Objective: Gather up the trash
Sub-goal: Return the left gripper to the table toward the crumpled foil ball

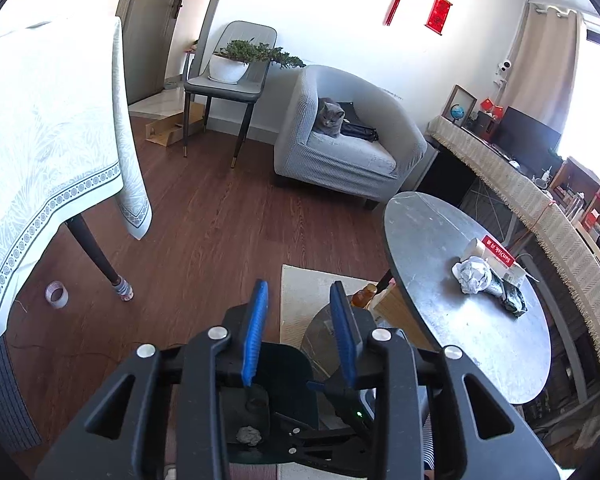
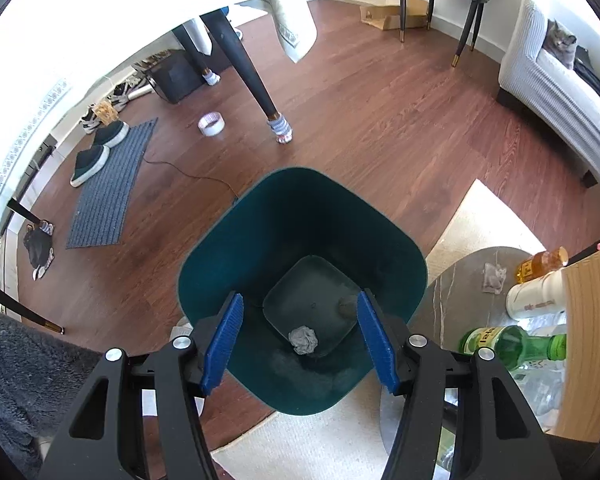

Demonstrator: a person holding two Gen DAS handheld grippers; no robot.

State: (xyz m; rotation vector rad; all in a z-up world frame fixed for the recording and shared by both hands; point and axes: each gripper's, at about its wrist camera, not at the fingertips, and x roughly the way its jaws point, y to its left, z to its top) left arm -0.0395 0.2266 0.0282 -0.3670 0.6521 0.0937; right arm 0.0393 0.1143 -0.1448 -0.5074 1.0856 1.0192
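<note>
Trash is seen in two places. One crumpled paper ball (image 2: pixel 303 341) lies on the floor of the dark green bin (image 2: pixel 300 216), directly below and between the jaws of the right gripper (image 2: pixel 300 342); these jaws are spread wide with nothing pinched, and the bin's rim is cleared on both sides. A second, smaller lump (image 2: pixel 345 307) rests in the bin just inside the right-hand jaw.

More trash is left on the round grey surface (image 1: pixel 432 240), well ahead and to the right of the left gripper (image 1: pixel 300 332): a crumpled white wad (image 1: pixel 473 275), a dark wrapper (image 1: pixel 512 298) touching it on the far side, and a red-labelled packet (image 1: pixel 498 254) behind. The left gripper's jaws are held a little apart and nothing is held between them. The surface's near edge curves close past the right-hand jaw.

Open wooden floor (image 1: pixel 204 232) is spread ahead of the left jaws. It is bounded on the left by a hanging tablecloth (image 1: pixel 52 152) and a dark table leg (image 1: pixel 92 248). An armchair (image 1: pixel 348 148) with a grey cat (image 1: pixel 330 118) stands far ahead. A tape roll (image 1: pixel 57 294) lies on the floor to the left.
</note>
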